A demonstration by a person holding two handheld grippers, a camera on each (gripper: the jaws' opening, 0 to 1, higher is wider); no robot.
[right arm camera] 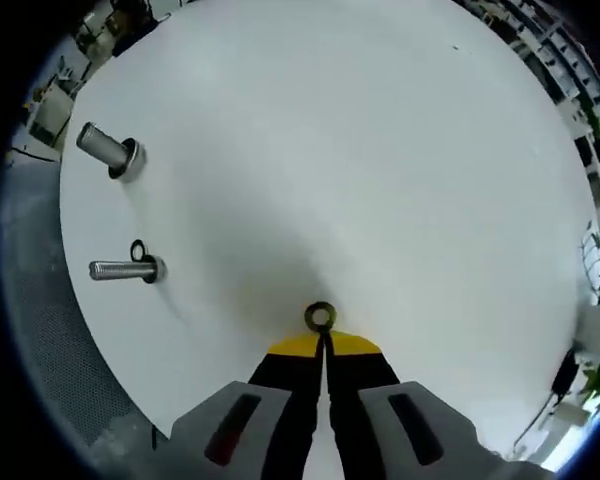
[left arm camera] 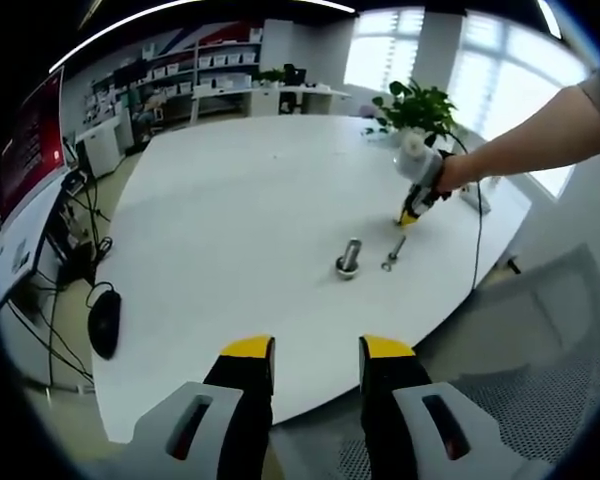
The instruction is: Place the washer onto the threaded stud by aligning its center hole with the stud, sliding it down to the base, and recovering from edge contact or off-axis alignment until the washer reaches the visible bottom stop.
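Washer (right arm camera: 321, 317) is sitting pinched edge-on between the yellow tips of the right gripper (right arm camera: 323, 338), whose jaws are pressing together on its rim; the ring is standing up above the tips with its center hole facing the camera. In the right gripper view it is hanging over bare white tabletop (right arm camera: 380, 150), well apart from the two metal pieces near the tabletop's edge.

Those pieces — a slimmer threaded stud (right arm camera: 120, 269) standing on its base with a second dark ring (right arm camera: 138, 249) lying just beside the base, and a thicker metal cylinder (right arm camera: 108, 148) on its own flange farther along the same edge. Nothing is sitting on the threaded stud's shaft.

In the left gripper view the person's bare forearm (left arm camera: 525, 140) is reaching in from the tabletop's far side, wrist bent downward, so that the right gripper is pointing down toward the tabletop (left arm camera: 240, 200) just beyond the threaded stud (left arm camera: 394, 252) and the cylinder (left arm camera: 349, 258). A cable (left arm camera: 477, 230) is trailing from it over the tabletop edge.

The left gripper (left arm camera: 317, 352) is hovering off the near edge of the tabletop, jaws spread apart and holding nothing — level, pointing across the tabletop. A potted plant (left arm camera: 420, 105) is standing at the far corner.
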